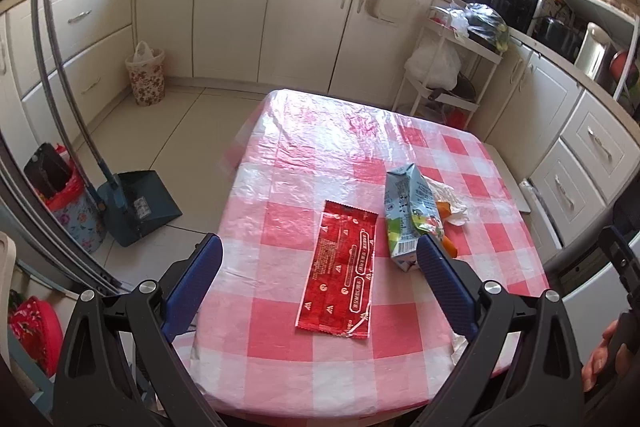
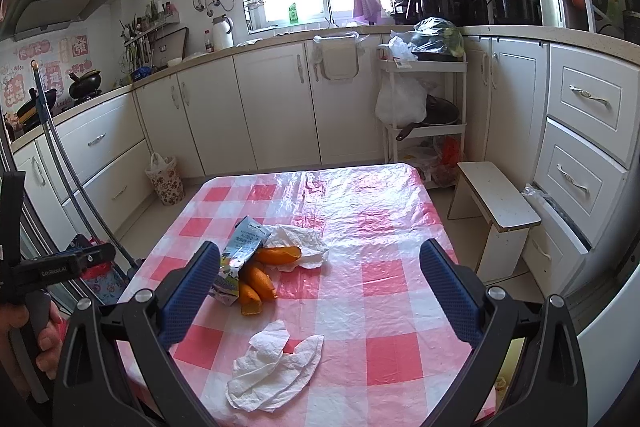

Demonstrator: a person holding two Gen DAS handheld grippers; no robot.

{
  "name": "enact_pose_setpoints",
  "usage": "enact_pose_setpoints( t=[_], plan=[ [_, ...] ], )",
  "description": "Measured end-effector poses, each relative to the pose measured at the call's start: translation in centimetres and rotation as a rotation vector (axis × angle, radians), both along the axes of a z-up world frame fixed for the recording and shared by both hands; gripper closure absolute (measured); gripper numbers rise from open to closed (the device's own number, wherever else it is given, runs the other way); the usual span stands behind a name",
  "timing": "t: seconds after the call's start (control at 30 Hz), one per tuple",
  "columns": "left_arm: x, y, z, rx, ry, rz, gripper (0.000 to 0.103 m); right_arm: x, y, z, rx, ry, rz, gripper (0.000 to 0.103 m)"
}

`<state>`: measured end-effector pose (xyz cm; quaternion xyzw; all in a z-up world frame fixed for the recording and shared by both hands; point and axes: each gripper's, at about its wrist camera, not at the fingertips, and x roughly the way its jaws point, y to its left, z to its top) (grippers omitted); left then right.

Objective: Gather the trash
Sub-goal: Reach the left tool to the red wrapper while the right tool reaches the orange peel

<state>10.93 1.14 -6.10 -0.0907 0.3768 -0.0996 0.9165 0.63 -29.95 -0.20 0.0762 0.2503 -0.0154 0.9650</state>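
1. On the floor at the far left of the left wrist view, a floral bin (image 1: 76, 215) lined with a red bag stands just beside a blue dustpan (image 1: 148, 203).
2. Farther back, against the cabinets, a second floral bin (image 1: 146, 79) holds a white bag.
3. The left claw (image 1: 318, 259) hangs wide open over the near part of the desk (image 1: 280, 359), which wears a pink and white checked cloth; it grips nothing.
4. Between its blue fingers (image 1: 196, 279) a flat red wrapper (image 1: 340, 267) lies lengthwise on the cloth.
5. Just right of the wrapper lies a crumpled blue and green carton (image 1: 404, 211), its near end close to the right finger.
6. Behind the carton sit a crumpled white tissue (image 1: 448, 199) and orange peels (image 1: 446, 209), mostly hidden here.
7. In the right wrist view, the right claw (image 2: 320, 267) is also wide open and empty above the desk.
8. The carton sits beside its left finger, touching the orange peels, which look like three curved pieces, though the overlap makes the count uncertain.
9. One tissue lies under the far peel; another crumpled tissue (image 2: 276, 367) lies apart, nearer the camera, between the fingers.
10. To the right of the desk stands a small white stool (image 2: 496, 203).
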Motion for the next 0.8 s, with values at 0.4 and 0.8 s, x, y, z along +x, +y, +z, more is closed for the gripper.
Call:
enact_pose_setpoints(
  t=[0.4, 0.8],
  plan=[
    [1.2, 2.1, -1.8, -0.034, 0.132, -0.099, 0.009, 1.6, -1.2, -0.8, 0.089, 0.094, 0.057, 0.007],
    [4.3, -7.6, -6.8, 0.367, 0.271, -0.346, 0.009, 2.4, -2.2, -1.6, 0.170, 0.166, 0.129, 0.007]
  ],
)
